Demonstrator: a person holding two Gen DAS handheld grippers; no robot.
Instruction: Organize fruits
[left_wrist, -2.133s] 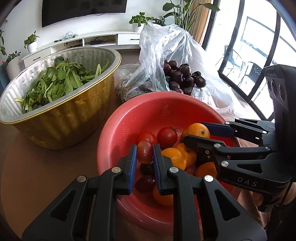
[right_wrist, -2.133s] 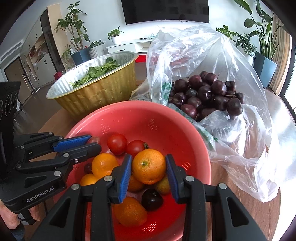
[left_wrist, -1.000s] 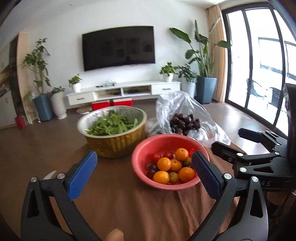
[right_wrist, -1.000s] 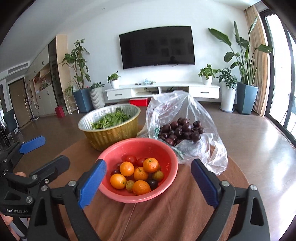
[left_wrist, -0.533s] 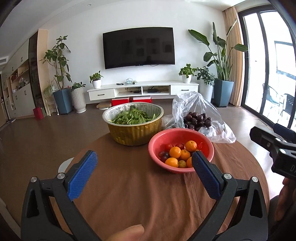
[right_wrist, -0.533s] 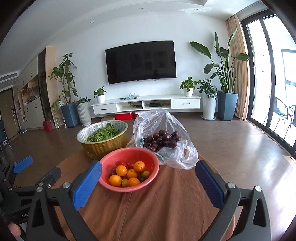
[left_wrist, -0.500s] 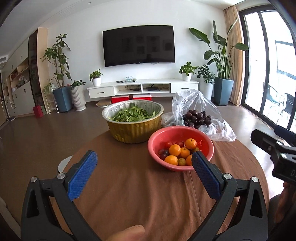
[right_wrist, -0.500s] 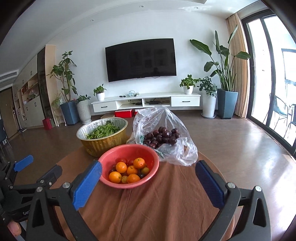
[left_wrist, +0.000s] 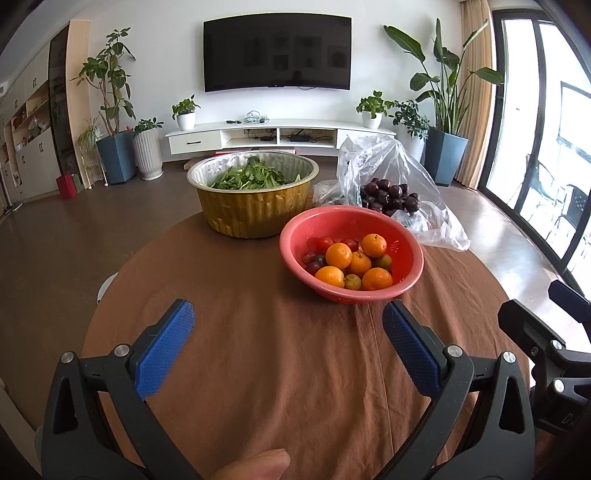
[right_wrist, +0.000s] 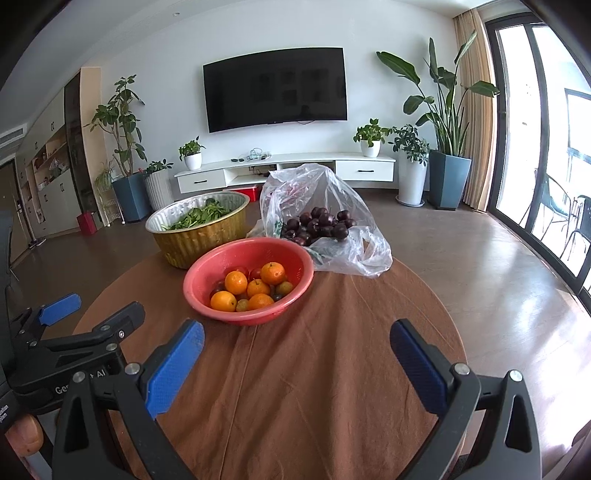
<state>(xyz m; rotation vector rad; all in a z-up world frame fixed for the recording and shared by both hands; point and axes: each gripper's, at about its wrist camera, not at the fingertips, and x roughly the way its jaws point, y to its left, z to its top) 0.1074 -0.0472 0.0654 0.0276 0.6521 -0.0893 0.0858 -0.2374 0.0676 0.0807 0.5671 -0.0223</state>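
A red colander bowl (left_wrist: 408, 271) (right_wrist: 201, 301) sits on the round brown-clothed table and holds oranges (left_wrist: 338, 255) (right_wrist: 272, 273), tomatoes and dark plums. Behind it a clear plastic bag (left_wrist: 439, 229) (right_wrist: 365, 254) holds dark plums (left_wrist: 389, 195) (right_wrist: 317, 225). My left gripper (left_wrist: 288, 343) is open and empty, held above the near part of the table. My right gripper (right_wrist: 297, 354) is open and empty, also back from the bowl. The right gripper shows at the right edge of the left wrist view (left_wrist: 554, 332); the left gripper shows at the left of the right wrist view (right_wrist: 92, 317).
A gold foil basin (left_wrist: 255, 218) (right_wrist: 199, 236) of green leaves stands behind and left of the bowl. The brown tablecloth (left_wrist: 277, 369) (right_wrist: 314, 369) covers the table. Beyond are floor, a TV stand, potted plants and glass doors.
Both grippers were shut on fruit in the bowl, then opened, left the fruit in it and drew back and up. In the last half second they barely moved.
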